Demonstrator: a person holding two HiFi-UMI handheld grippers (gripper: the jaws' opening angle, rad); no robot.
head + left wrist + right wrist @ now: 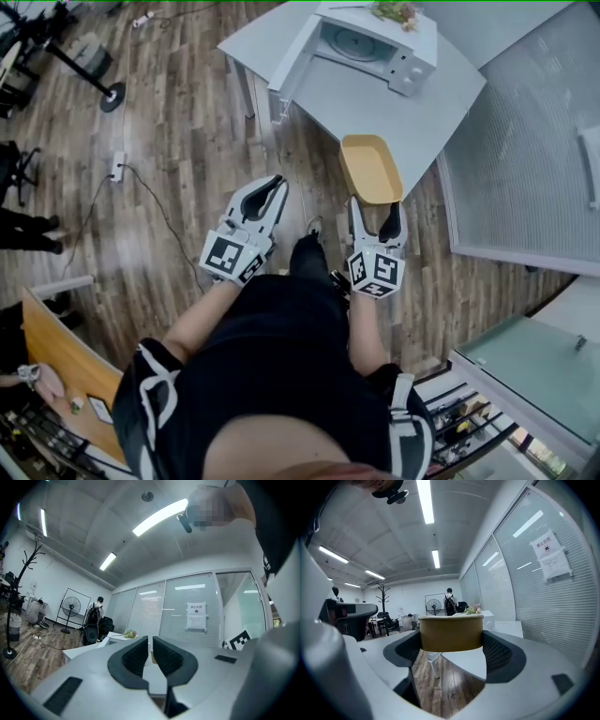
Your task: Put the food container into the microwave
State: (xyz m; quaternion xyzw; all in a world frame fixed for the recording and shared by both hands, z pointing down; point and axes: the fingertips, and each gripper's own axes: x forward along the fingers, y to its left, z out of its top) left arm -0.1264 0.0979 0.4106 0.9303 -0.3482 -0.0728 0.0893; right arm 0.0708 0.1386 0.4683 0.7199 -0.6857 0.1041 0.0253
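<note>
A tan, oblong food container (371, 169) hangs in the air over the near edge of the white table (375, 108), with my right gripper (375, 214) shut on its near end. In the right gripper view the container (451, 632) fills the gap between the dark pads (499, 653). The white microwave (375, 42) stands at the table's far end, its door (292, 54) swung open to the left. My left gripper (272, 192) hovers over the floor left of the container; its jaws are shut (151, 651) with nothing between them.
A leafy plant (396, 11) lies on top of the microwave. A frosted glass partition (525, 159) runs along the right. Cables and a power strip (117, 167) lie on the wooden floor at left, beyond them a stand's round base (112, 96).
</note>
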